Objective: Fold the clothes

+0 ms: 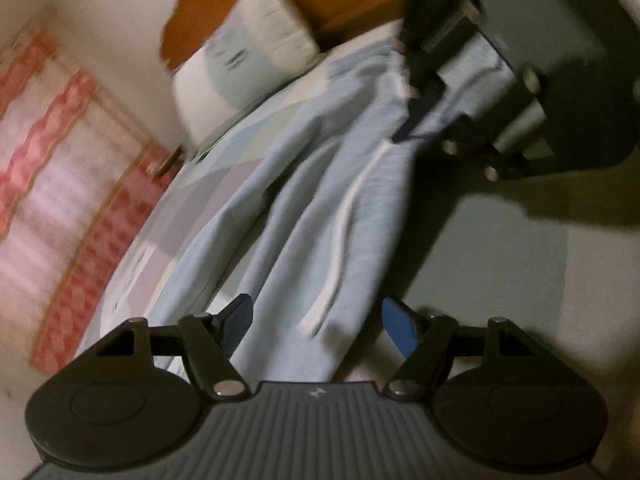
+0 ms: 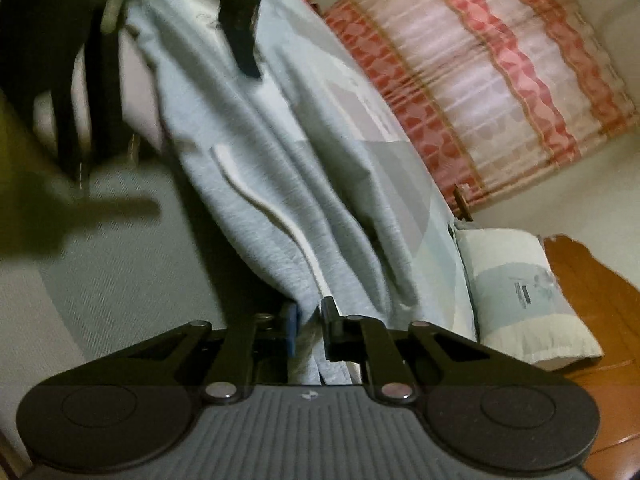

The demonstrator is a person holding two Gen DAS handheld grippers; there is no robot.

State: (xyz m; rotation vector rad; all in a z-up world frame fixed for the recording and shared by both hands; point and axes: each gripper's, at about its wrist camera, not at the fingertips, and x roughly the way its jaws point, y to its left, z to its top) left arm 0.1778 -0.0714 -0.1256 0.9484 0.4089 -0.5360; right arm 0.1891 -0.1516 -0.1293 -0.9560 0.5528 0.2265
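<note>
1. Left wrist view: the left gripper (image 1: 318, 320) stands with its jaws wide, one blue-padded finger on each side of the near end of the garment (image 1: 320, 220). The pads do not press the cloth.
2. In that view the garment, pale blue with a white drawstring (image 1: 352, 216), lies stretched lengthwise on the bed (image 1: 500, 280), running from the left gripper to the far end.
3. At the far end the right gripper (image 1: 416, 92) sits on the garment's edge, its dark fingers drawn together over the cloth.
4. Right wrist view: the right gripper (image 2: 310, 322) has its jaws narrowed onto a fold of the garment (image 2: 280, 184), the cloth pinched between the pads.
5. Across the garment, at the upper left, the left gripper (image 2: 240, 40) is seen dark and blurred above the cloth; its opening cannot be judged from here.
6. A pillow (image 2: 520, 300) lies at the head of the bed against a wooden headboard (image 2: 592, 312).
7. A curtain (image 2: 500, 80) with pink and red bands hangs beside the bed.
</note>
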